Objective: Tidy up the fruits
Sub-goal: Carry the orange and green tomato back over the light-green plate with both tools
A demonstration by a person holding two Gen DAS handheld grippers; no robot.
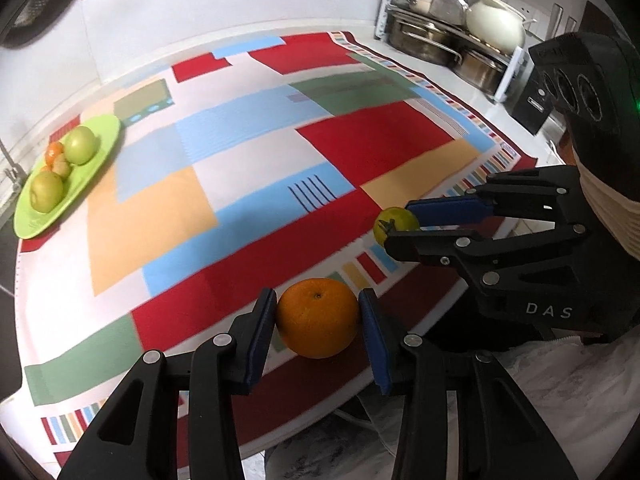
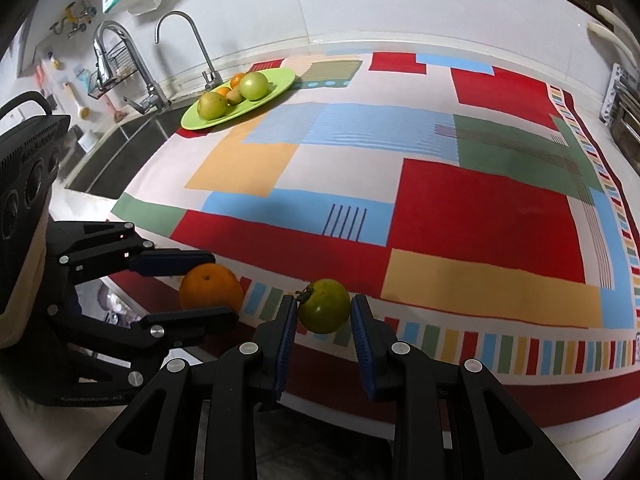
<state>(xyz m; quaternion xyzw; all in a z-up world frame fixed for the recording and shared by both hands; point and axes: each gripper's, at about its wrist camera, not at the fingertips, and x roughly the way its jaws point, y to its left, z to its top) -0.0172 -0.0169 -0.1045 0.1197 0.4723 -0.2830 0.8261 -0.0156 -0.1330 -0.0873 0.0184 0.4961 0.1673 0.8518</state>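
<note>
Two hand-held grippers work side by side at the near edge of a counter covered by a patchwork cloth (image 2: 480, 208) of red, blue, green and tan blocks.

The left gripper (image 1: 318, 322) has an orange (image 1: 317, 318) sitting between its blue-padded fingers (image 1: 260, 336). The left pad touches or nearly touches the fruit's side, while a thin gap shows at the right pad, so the grip looks partly closed around the orange and it is not possible to tell whether it is truly clamped. The orange rests on the cloth's striped border right at the near edge of the counter. From the right wrist view, the same orange (image 2: 211, 286) appears between the left gripper's two fingers.

The right gripper (image 2: 324, 320) brackets a small green tomato-like fruit (image 2: 324, 306) with a dark stem. Its pads stand close on both sides, with slight gaps visible; whether they are pressing it cannot be told. This fruit also lies on the striped border at the near edge, just right of the orange.

At the far left corner of the cloth, next to the sink (image 2: 116, 156), a lime-green plate (image 2: 280, 80) holds several green and orange fruits.
</note>
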